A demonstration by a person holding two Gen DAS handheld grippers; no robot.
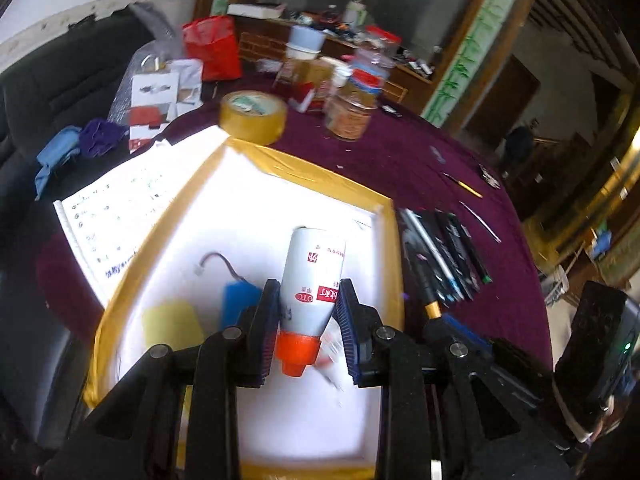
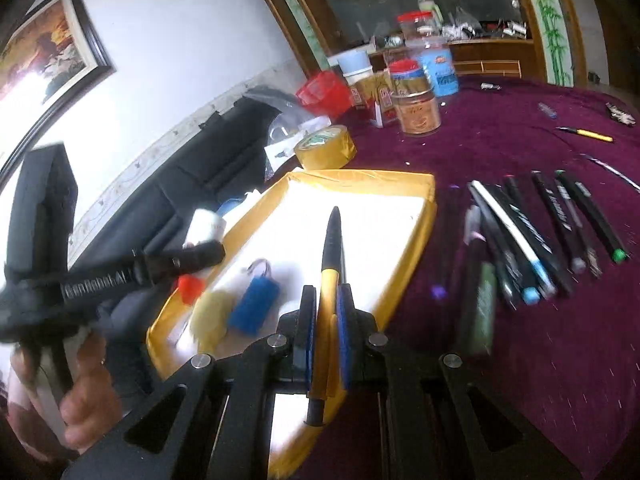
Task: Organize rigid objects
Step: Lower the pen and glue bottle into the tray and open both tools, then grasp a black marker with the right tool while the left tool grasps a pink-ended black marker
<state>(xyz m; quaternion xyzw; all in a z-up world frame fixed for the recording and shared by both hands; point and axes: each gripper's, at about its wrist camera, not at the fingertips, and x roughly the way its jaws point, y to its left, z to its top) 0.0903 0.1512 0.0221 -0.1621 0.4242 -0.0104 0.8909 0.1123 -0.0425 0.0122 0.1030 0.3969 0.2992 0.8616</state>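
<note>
Cluttered room, round table under a purple cloth (image 2: 500, 360); jars, a tape roll (image 1: 253, 117) and a red bag at the far side, dark sofa to the left.

Key relation: both tools hang over the white tray with yellow taped rim (image 1: 320, 170), each with a load. The tray floor lies straight below and ahead of both, so the drop is downward, not sideways.

Left gripper (image 1: 308, 320): pads pinch the white bottle (image 1: 314, 264) at its lower body, just above the orange cap. Bottle's long axis runs along the fingers, cap near, base pointing far and slightly right. It is off the tray floor, above the blue block (image 1: 240, 300) and yellow pad (image 1: 172, 326) lying in the near-left part of the tray. Gripper tilts steeply down.

Right gripper (image 2: 325, 320): jaws nearly pressed together on the yellow-black pen (image 2: 330, 264). Pen axis also along the fingers, black tip far, over the tray's near-right area. Shallower downward tilt.

Row of pens (image 2: 540, 240) lies on the cloth right of the tray, well apart from it, nearer the right tool.

In the right view the left tool sits to the left of the tray, a hand (image 2: 86, 392) on its grip.

Judgement: both loads look tray-bound; bottle may roll on release.
</note>
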